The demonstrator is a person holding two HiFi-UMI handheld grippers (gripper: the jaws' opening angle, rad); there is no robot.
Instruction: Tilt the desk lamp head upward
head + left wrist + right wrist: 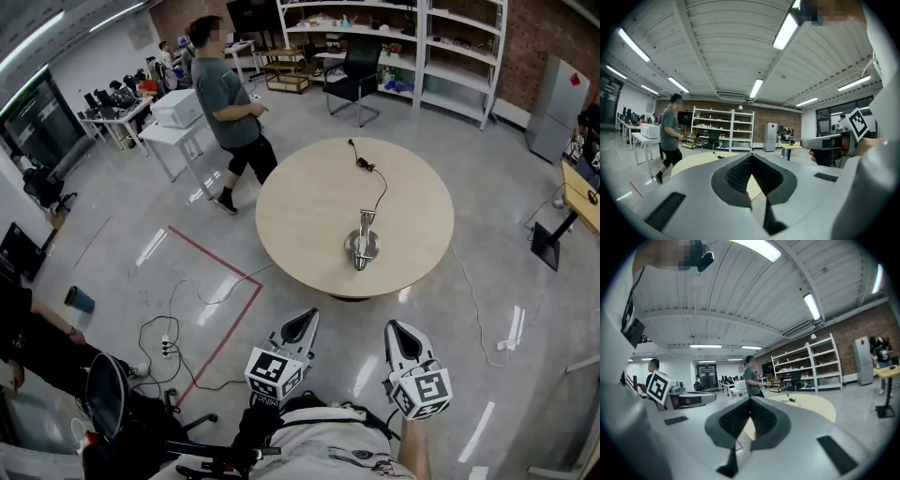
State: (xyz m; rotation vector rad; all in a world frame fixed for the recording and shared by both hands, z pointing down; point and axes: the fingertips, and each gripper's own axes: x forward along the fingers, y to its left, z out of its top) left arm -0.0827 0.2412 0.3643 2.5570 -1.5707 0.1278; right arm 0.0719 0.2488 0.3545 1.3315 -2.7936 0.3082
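Glossy grey floor (141,234) all round, and I'm standing well back from the round table (300,216) with its pale, matte wood-look top. A person (230,103) is walking past its far side. The desk lamp (362,244) sits near the table's middle: shiny metal, round base, short arm, head slung low. Its thin black cable (378,187) snakes off towards the far edge.

Left gripper (302,325) and right gripper (401,330) hang close to my body. Both have their ribbed dark pads pinched together on nothing. So I'd call this the approach, with the tilt not yet begun. Next I need to close in, spread one pair of jaws, steady the base and nudge the head up.
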